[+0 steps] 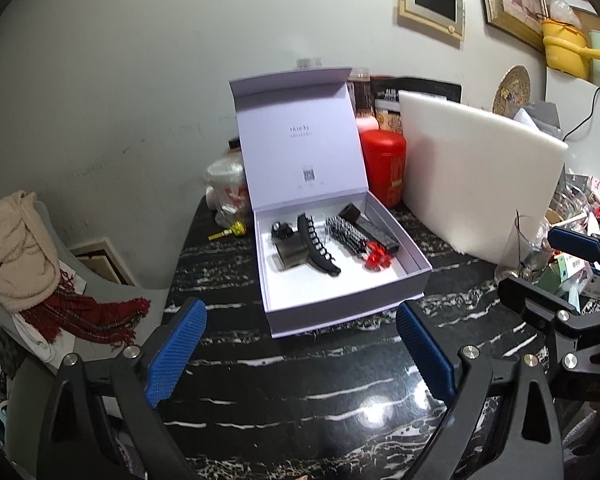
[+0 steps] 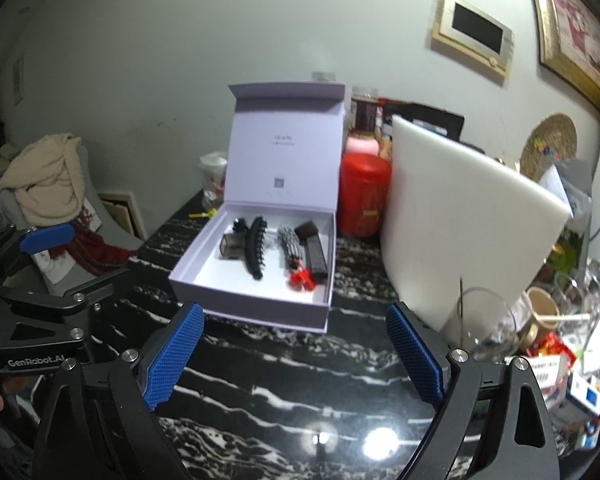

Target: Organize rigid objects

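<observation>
left wrist view: the left tongs (image 1: 300, 356) sit released at the bottom of the frame, blue pads wide apart over the black marble table (image 1: 300, 400) and grasping nothing. at centre stands the open lavender box (image 1: 340, 304), lid upright; inside lie a black hair claw (image 1: 318, 246), a studded clip (image 1: 346, 234) and a red clip (image 1: 376, 260) — all apart from the pads. the right tongs (image 1: 572, 256) show at the right edge, gap unclear.

right wrist view: the right tongs (image 2: 296, 354) are released and empty, low in frame; the box (image 2: 260, 304) sits just above centre, a white board (image 2: 460, 220) leaning to its right.
</observation>
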The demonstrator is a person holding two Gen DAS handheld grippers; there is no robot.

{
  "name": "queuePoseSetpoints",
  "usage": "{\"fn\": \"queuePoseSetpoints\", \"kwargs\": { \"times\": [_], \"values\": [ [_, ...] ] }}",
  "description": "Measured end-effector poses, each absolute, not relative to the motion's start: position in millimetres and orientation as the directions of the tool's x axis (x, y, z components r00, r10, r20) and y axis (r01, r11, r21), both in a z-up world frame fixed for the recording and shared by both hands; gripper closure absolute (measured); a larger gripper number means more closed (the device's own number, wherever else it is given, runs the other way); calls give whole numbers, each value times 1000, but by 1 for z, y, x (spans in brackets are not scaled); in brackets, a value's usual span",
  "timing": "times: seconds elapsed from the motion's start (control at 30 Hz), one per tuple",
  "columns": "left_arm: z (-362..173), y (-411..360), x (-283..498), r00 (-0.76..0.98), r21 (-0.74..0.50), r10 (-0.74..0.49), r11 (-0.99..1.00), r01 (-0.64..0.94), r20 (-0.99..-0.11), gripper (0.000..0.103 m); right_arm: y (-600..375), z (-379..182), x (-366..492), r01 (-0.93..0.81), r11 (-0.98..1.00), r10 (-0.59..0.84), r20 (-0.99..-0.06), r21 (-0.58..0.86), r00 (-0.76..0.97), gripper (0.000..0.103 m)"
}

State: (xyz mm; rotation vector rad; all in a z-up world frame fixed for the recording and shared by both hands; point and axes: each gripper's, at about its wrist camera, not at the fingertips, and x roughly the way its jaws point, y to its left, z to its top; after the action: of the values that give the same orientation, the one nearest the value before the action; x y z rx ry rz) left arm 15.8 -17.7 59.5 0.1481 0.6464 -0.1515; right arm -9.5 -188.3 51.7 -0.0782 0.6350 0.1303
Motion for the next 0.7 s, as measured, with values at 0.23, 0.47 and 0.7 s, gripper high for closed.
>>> {"fn": "queuePoseSetpoints", "kwargs": {
  "times": [0.23,0.47,0.7],
  "values": [
    [50,-21,16,766,61,-119,977,202,-632,6,-196,44,-13,-126,992,84,-611,-27,787,9],
    [46,-27,19,762,87,-104,975,206,-639,6,-197,39,-10,-128,991,85,-623,-24,777,9],
    [40,-26,25,745,78,-105,975,207,-658,6,-199,38,-8,-124,992,84,-627,-19,775,9]
  ]
}}
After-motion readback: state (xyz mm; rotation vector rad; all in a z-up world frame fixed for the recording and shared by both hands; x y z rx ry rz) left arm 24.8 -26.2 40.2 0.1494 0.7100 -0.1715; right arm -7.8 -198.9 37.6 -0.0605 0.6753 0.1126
